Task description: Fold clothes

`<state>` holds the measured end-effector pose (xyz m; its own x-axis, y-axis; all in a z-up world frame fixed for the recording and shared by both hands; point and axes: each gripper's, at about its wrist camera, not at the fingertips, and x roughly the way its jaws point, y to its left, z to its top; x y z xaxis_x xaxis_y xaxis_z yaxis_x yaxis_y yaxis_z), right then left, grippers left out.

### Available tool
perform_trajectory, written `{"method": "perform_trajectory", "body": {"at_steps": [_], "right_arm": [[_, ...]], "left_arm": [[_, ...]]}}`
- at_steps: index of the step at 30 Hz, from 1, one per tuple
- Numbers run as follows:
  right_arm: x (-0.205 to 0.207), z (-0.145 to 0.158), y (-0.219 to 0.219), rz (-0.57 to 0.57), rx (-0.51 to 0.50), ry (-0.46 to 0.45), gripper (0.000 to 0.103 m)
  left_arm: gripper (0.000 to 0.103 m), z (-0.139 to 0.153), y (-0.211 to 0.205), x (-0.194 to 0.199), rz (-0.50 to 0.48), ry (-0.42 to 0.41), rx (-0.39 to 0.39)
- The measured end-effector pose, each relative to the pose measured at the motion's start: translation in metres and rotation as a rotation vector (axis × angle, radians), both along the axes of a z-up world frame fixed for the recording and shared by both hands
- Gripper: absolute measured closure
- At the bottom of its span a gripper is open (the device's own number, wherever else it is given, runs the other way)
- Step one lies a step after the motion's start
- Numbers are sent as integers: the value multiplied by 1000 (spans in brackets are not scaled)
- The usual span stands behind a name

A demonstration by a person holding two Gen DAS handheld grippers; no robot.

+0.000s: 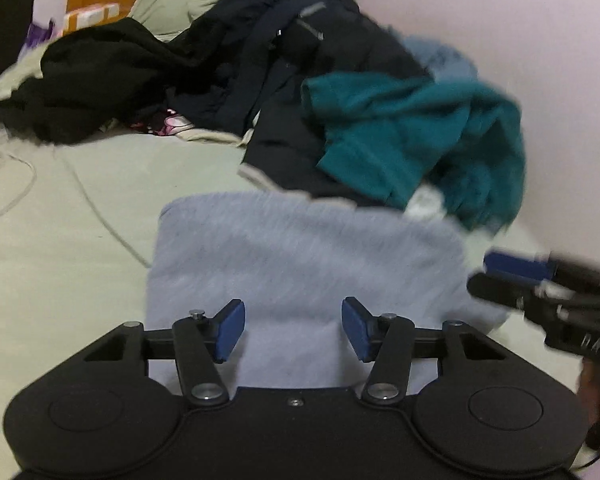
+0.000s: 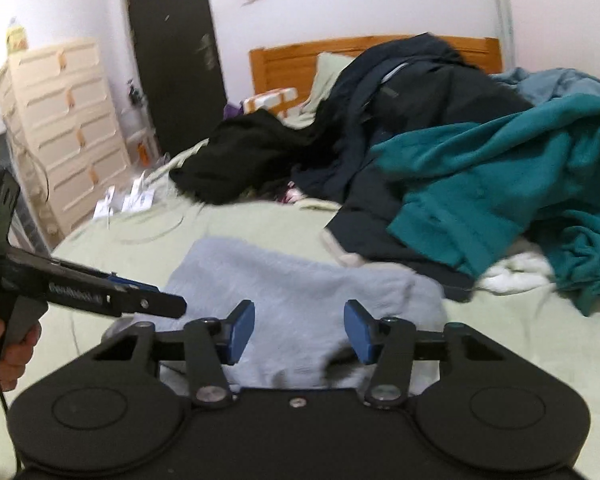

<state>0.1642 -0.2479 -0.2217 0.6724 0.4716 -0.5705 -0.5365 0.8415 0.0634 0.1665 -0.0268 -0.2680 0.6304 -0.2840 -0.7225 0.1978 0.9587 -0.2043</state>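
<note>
A light blue-grey garment [image 1: 300, 264] lies folded into a rough rectangle on the pale green bed sheet [image 1: 60, 240]; it also shows in the right wrist view [image 2: 300, 292]. My left gripper [image 1: 293, 330] is open and empty, hovering over the garment's near edge. My right gripper [image 2: 299, 332] is open and empty above the garment's near right part. The right gripper also shows at the right of the left wrist view [image 1: 500, 276], and the left gripper at the left of the right wrist view [image 2: 168, 304].
A pile of unfolded clothes lies behind: a teal garment [image 1: 412, 136], dark navy jackets [image 1: 292, 48] and a black garment [image 1: 92, 80]. A wooden headboard [image 2: 300, 60], a cream drawer unit [image 2: 68, 128] and a dark door [image 2: 176, 52] stand beyond. A white cable [image 1: 92, 200] crosses the sheet.
</note>
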Motion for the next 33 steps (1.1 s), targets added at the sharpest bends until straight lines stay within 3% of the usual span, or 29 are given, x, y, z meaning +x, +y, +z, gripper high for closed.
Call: {"method": "perform_trajectory", "body": {"at_steps": [1, 5, 6, 14, 16, 19, 24, 33], "right_arm": [[1, -4, 3, 8, -11, 2, 55], [4, -16, -1, -6, -20, 27, 78], [5, -19, -2, -10, -23, 33, 79], [11, -44, -11, -38, -42, 82, 81], [13, -50, -13, -46, -47, 94, 81], [15, -59, -16, -56, -54, 112, 81], [19, -72, -21, -73, -67, 144, 81], [4, -32, -8, 19, -110, 195, 76]], "left_arm": [[56, -3, -1, 0, -13, 10, 13], [57, -19, -6, -3, -90, 41, 65], [57, -20, -5, -4, -106, 44, 64], [58, -19, -5, -19, -250, 75, 79], [58, -21, -4, -20, -259, 91, 56], [58, -27, -8, -23, -280, 93, 85], [58, -22, -6, -28, -277, 118, 42], [61, -13, 7, -40, -265, 165, 4]]}}
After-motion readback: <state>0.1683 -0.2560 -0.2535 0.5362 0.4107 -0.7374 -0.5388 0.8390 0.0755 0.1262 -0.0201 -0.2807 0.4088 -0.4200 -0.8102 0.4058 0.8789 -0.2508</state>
